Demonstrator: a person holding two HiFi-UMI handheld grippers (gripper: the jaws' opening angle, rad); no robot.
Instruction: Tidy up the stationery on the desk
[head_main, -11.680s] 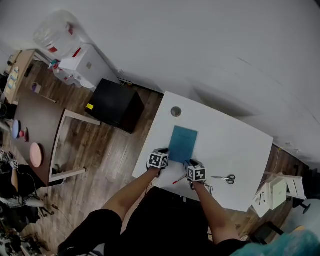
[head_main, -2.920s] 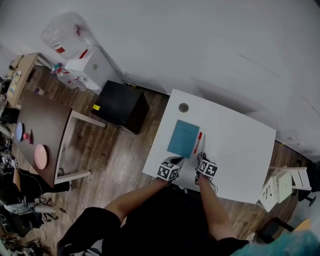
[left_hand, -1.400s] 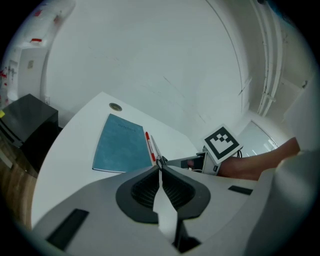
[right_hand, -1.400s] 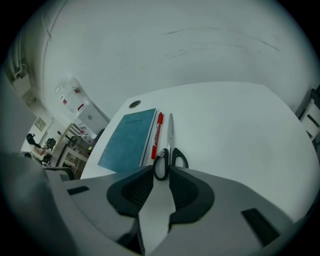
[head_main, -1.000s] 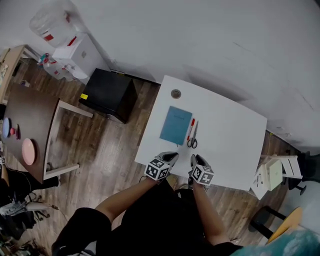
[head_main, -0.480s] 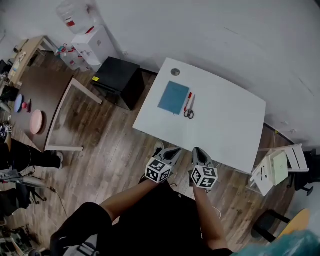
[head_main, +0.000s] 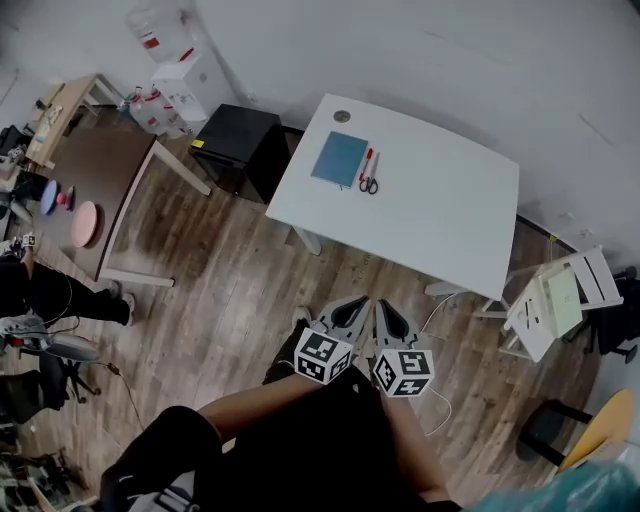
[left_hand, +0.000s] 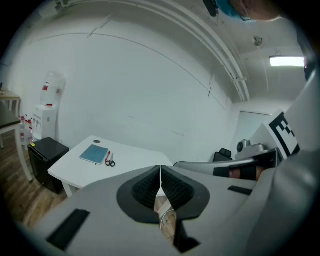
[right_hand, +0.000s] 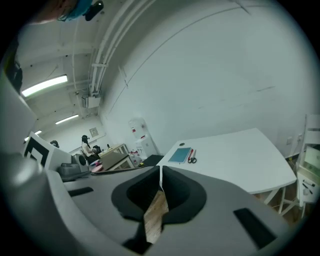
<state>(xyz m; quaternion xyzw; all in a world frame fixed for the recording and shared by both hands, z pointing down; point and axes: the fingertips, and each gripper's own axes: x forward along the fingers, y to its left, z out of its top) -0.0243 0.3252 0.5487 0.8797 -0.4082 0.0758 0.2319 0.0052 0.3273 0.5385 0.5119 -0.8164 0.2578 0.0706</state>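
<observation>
White desk (head_main: 440, 210) well ahead, left tool (head_main: 360, 302) closed and empty, right tool (head_main: 382, 305) just closing shut, nothing between its jaws

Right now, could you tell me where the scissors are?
In the head view, the scissors lie near the upper-left end of the white desk, right beside the red pen, with the blue notebook just left of that.

White counter (head_main: 440, 210), standing on wood-plank floor (head_main: 230, 270). Blue notebook (head_main: 339, 158) lies flat near the far left corner, roughly square to the counter's edges. Just beside its right edge lie a red pen (head_main: 366, 160) and scissors (head_main: 372, 180), close together and parallel to the notebook. A round grey insert (head_main: 342, 116) sits in the surface beyond the notebook.
</observation>
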